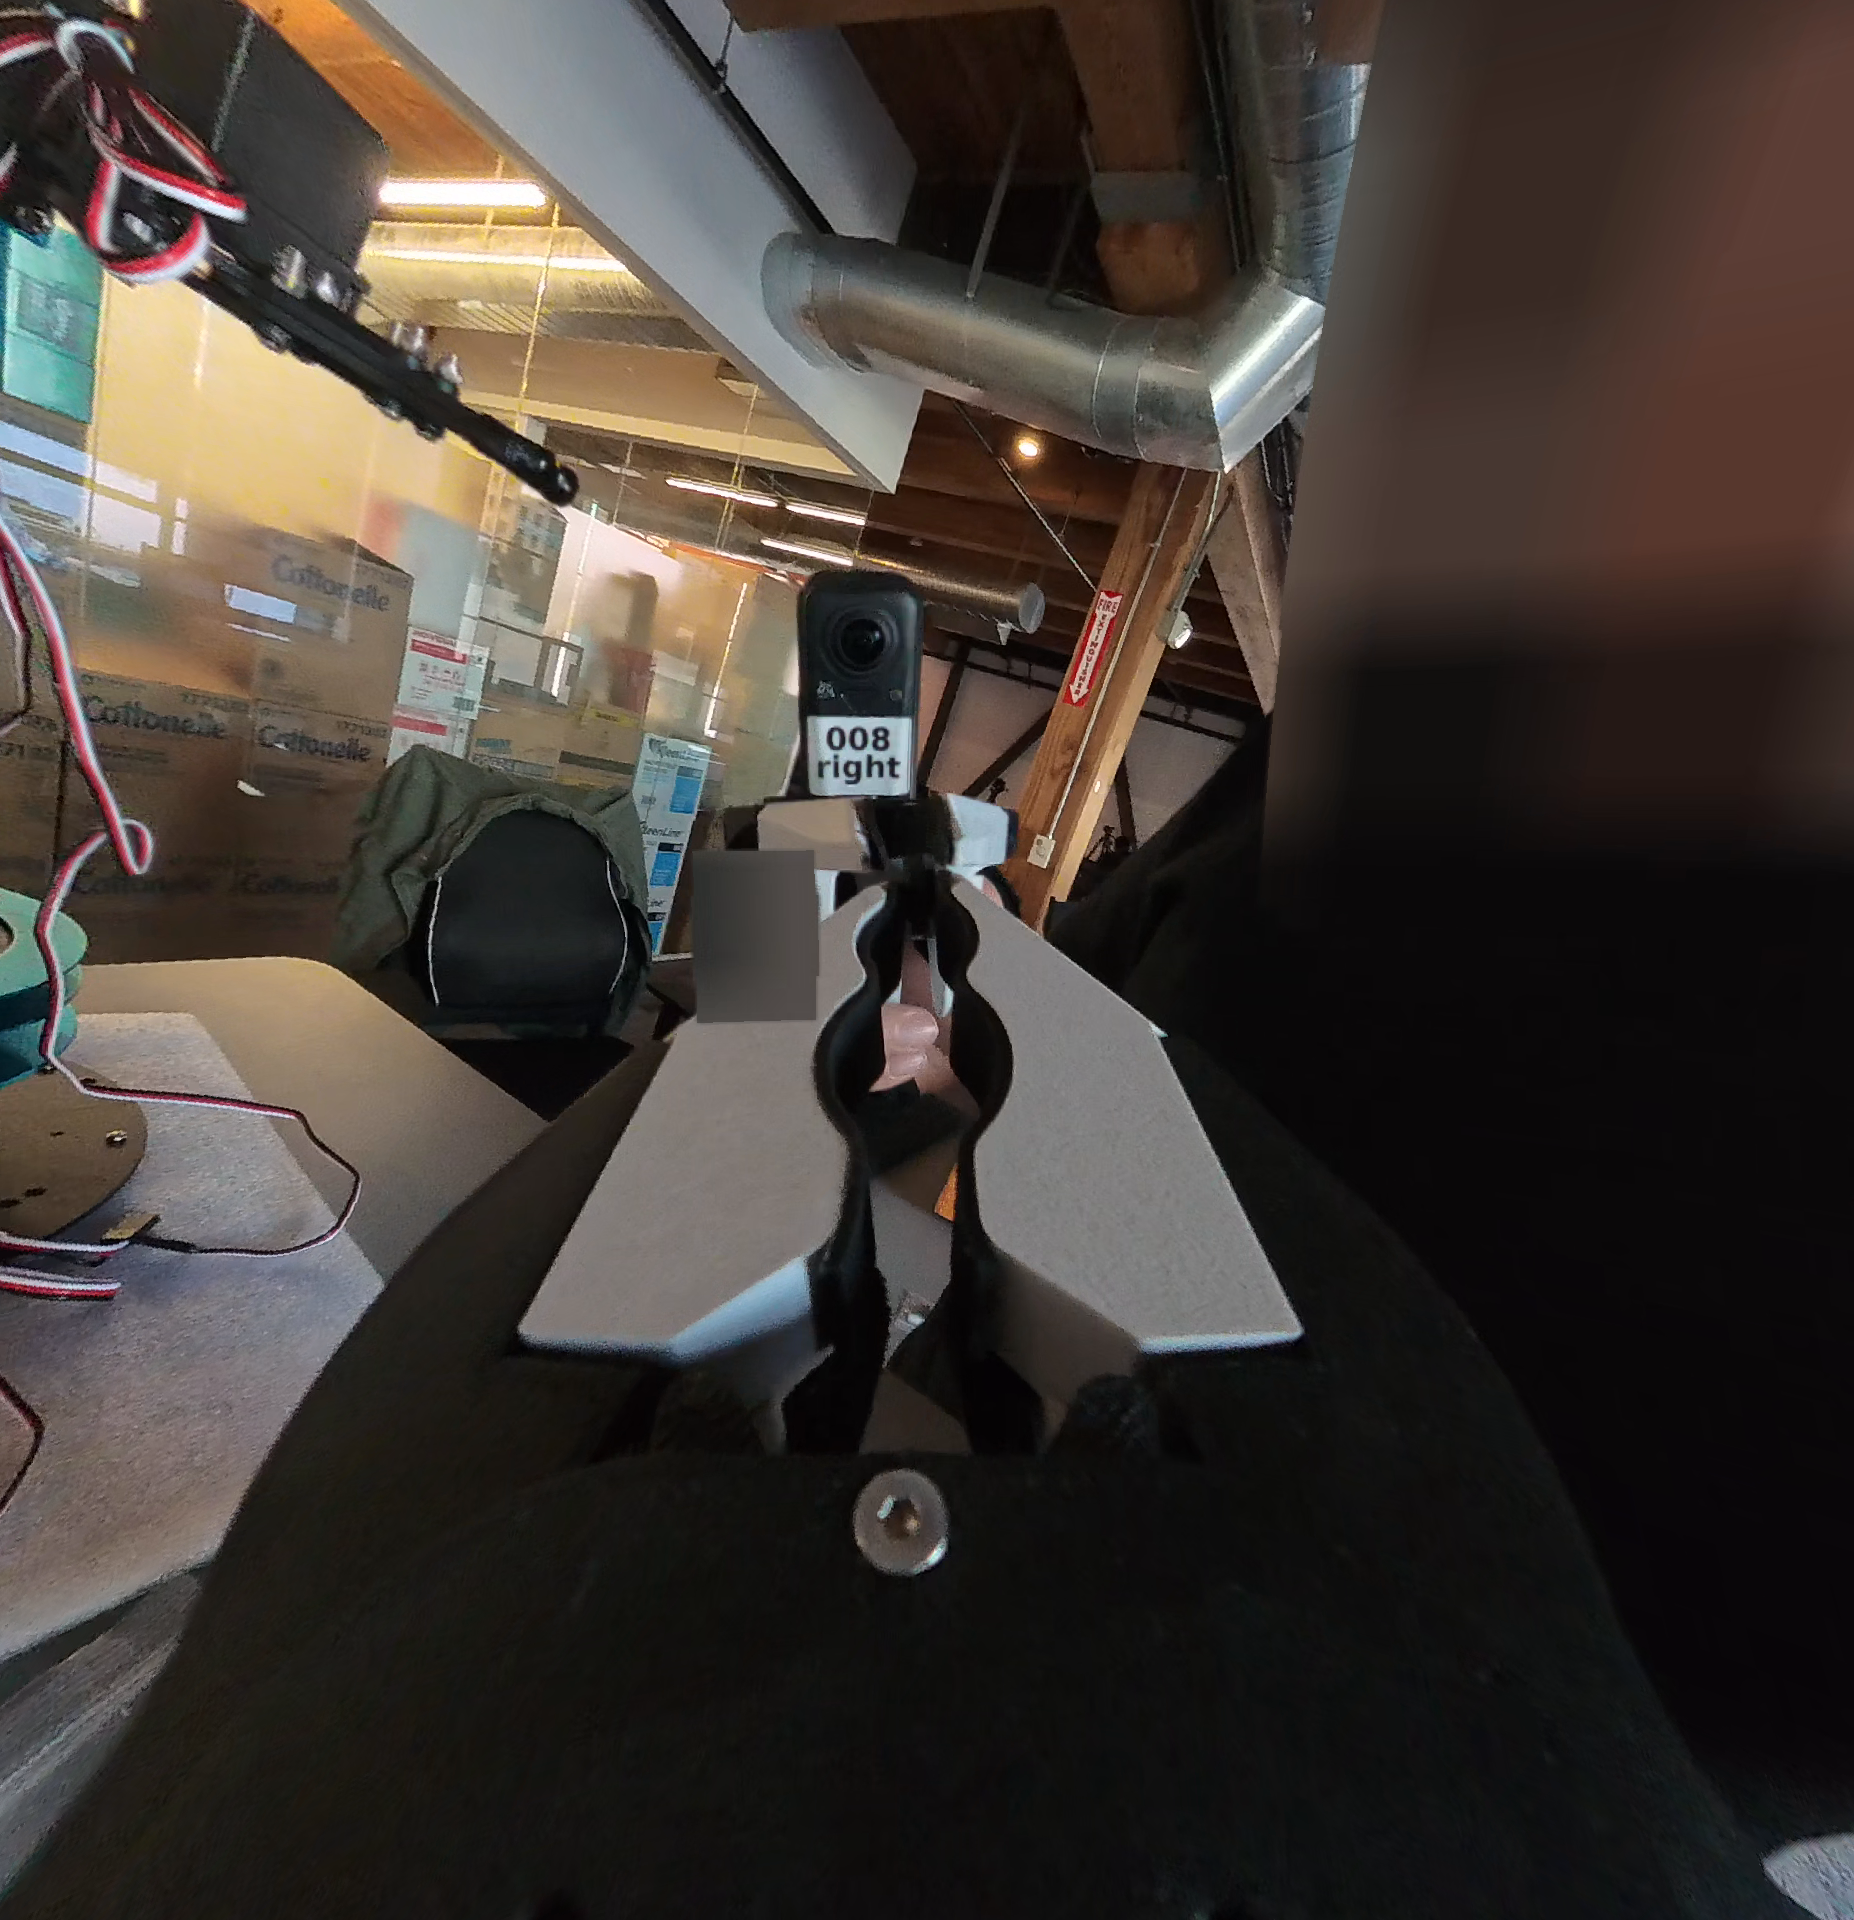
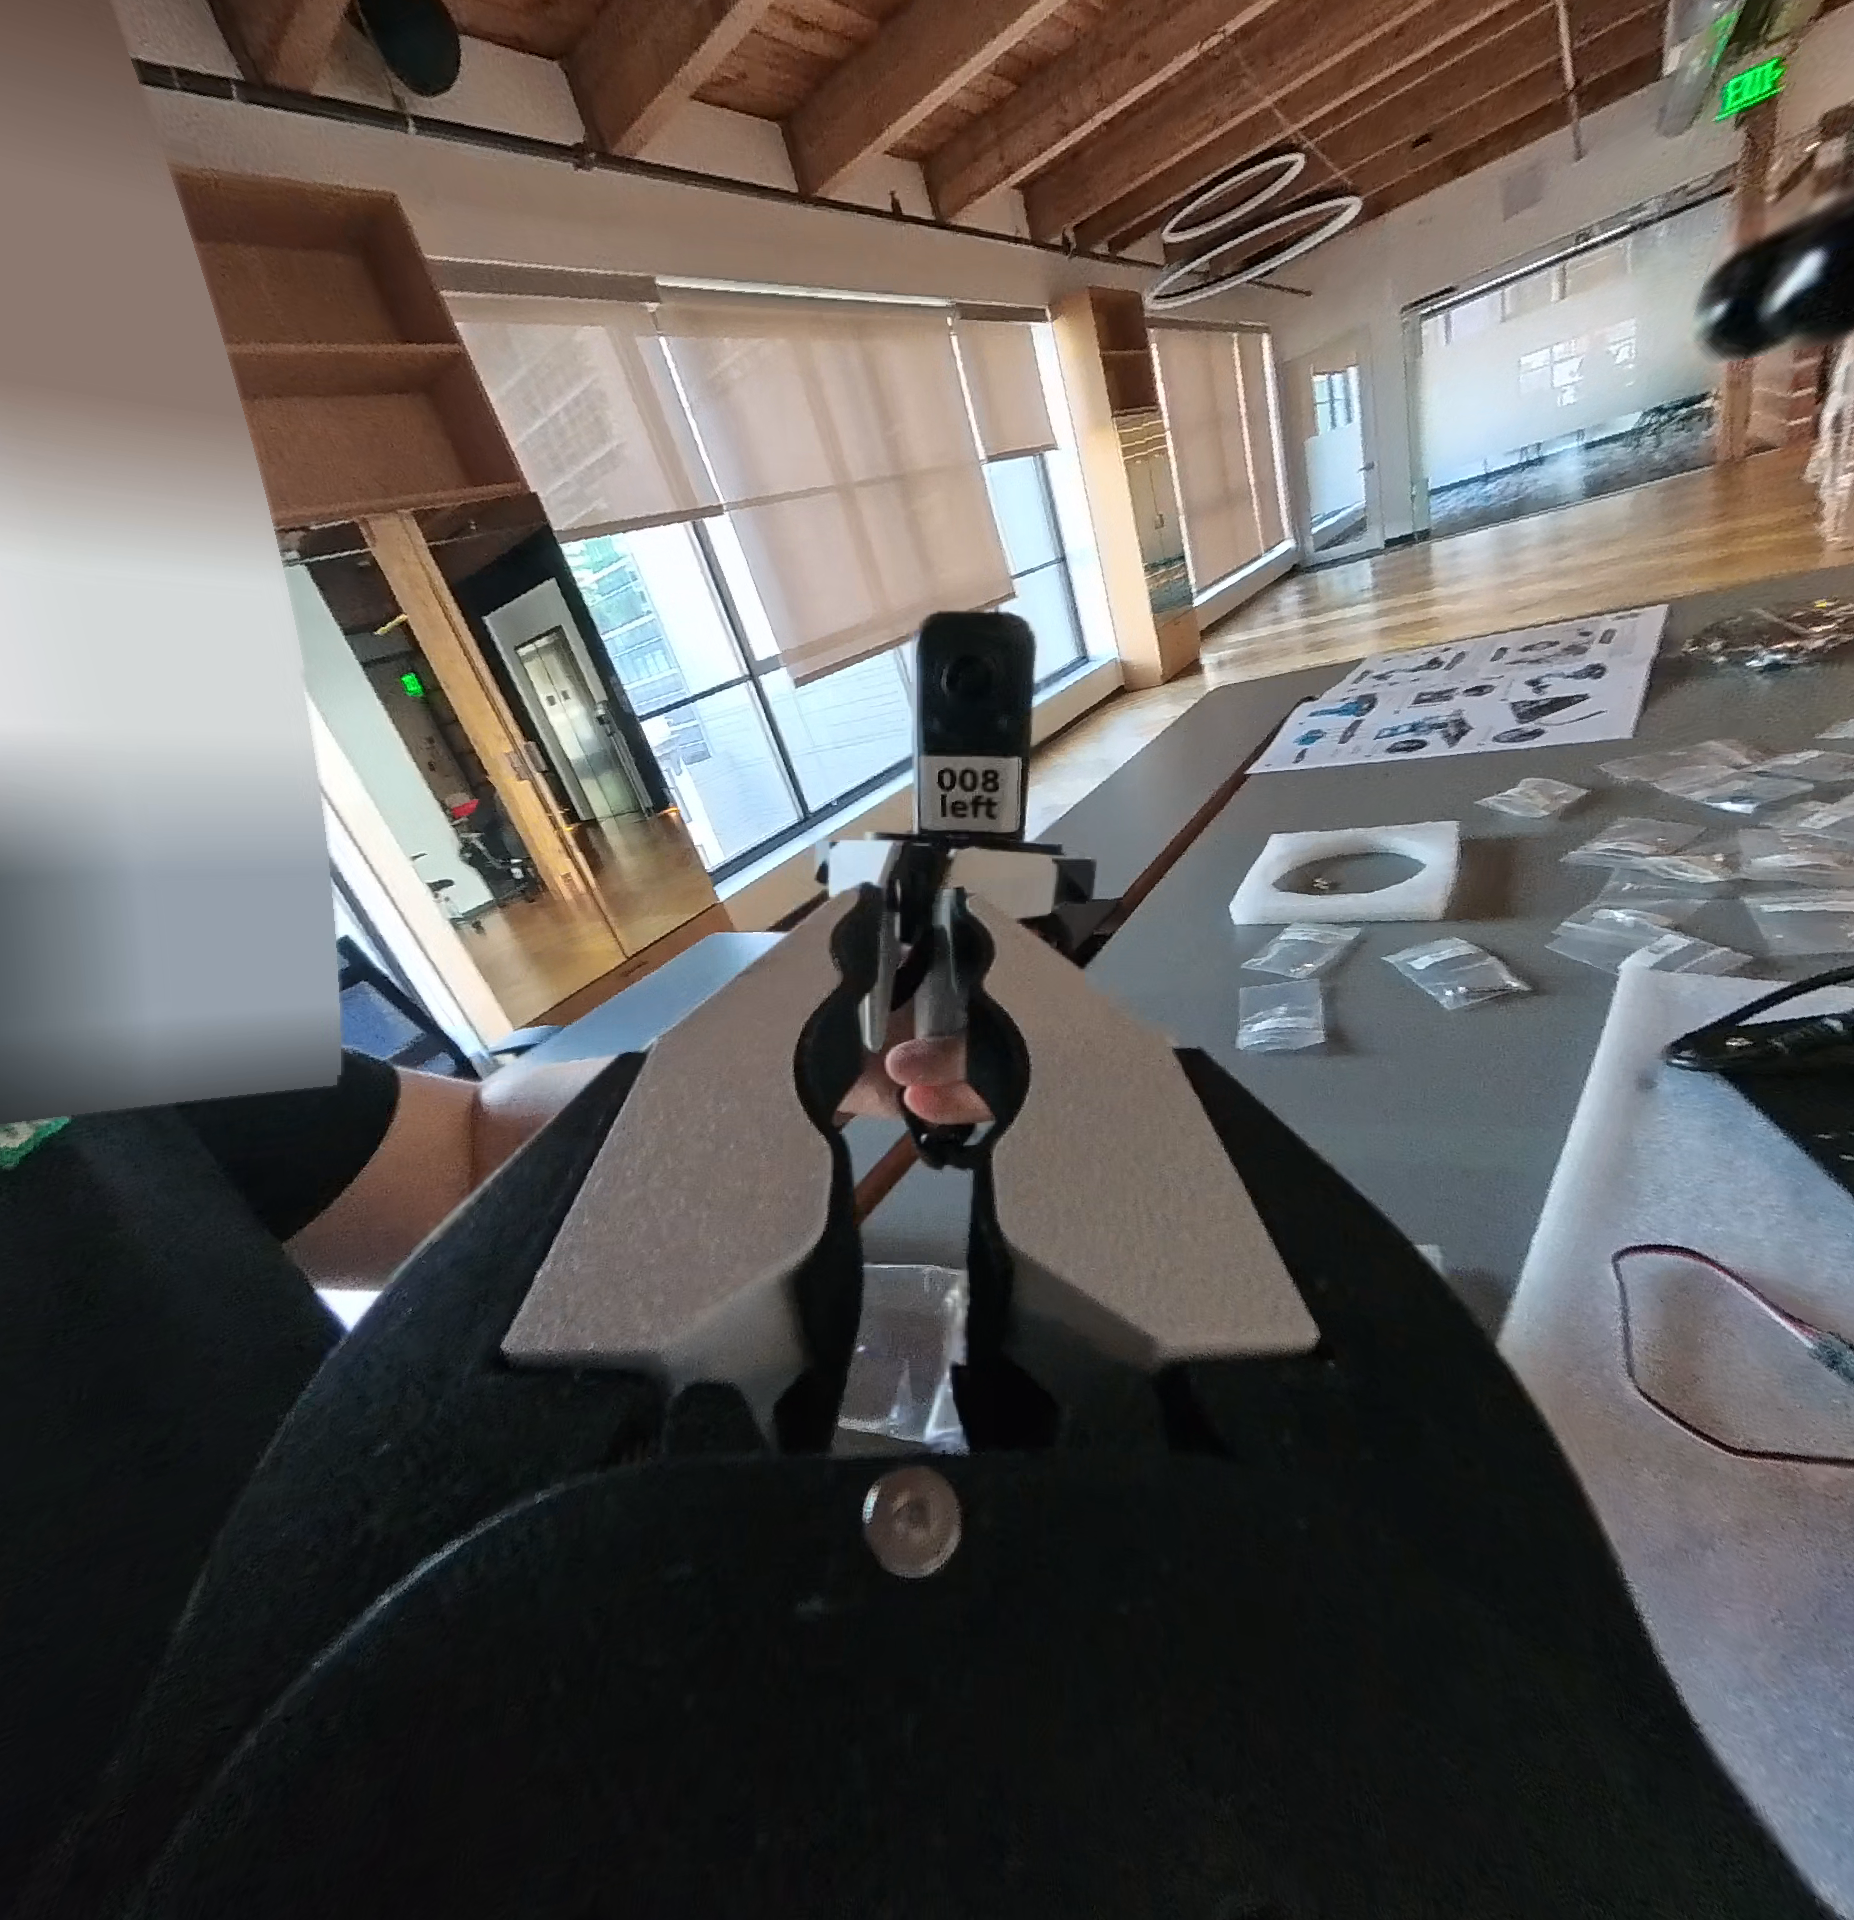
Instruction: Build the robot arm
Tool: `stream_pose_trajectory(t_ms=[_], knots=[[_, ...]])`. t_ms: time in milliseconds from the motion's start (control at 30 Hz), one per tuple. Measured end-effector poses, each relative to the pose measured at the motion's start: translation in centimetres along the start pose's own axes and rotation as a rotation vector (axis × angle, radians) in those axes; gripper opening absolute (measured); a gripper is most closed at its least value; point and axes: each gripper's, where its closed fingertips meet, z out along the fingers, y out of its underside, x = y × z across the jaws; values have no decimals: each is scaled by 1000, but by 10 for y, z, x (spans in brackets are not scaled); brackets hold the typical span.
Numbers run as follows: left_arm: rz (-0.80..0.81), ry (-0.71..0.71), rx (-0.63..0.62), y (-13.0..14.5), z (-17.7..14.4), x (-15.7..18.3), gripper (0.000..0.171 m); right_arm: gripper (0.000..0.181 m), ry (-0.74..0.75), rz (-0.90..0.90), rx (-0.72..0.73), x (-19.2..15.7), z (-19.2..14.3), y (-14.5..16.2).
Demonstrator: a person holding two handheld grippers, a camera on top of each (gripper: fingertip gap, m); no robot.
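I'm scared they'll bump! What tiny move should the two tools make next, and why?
Probably ease the right tool back a little: its shut tips point straight at the left tool, tip to tip, with hardly any gap.

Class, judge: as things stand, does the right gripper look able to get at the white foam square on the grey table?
Probably yes. The right gripper points at the left gripper, but the foam square lies uncovered off to its right; only small clear bags lie near it.
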Motion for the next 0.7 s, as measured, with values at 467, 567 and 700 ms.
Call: stream_pose_trajectory(t_ms=[467, 567, 700], knots=[[-103, 100, -15, 8, 14, -10, 3, 6, -31, 75, -26, 8, -7, 2], [-125, 128, -9, 7, 16, -13, 3, 6, 0, 60, -33, 12, -8, 2], [-173, 182, -14, 8, 15, -13, 4, 3, 24, 6, -35, 10, -9, 4]])
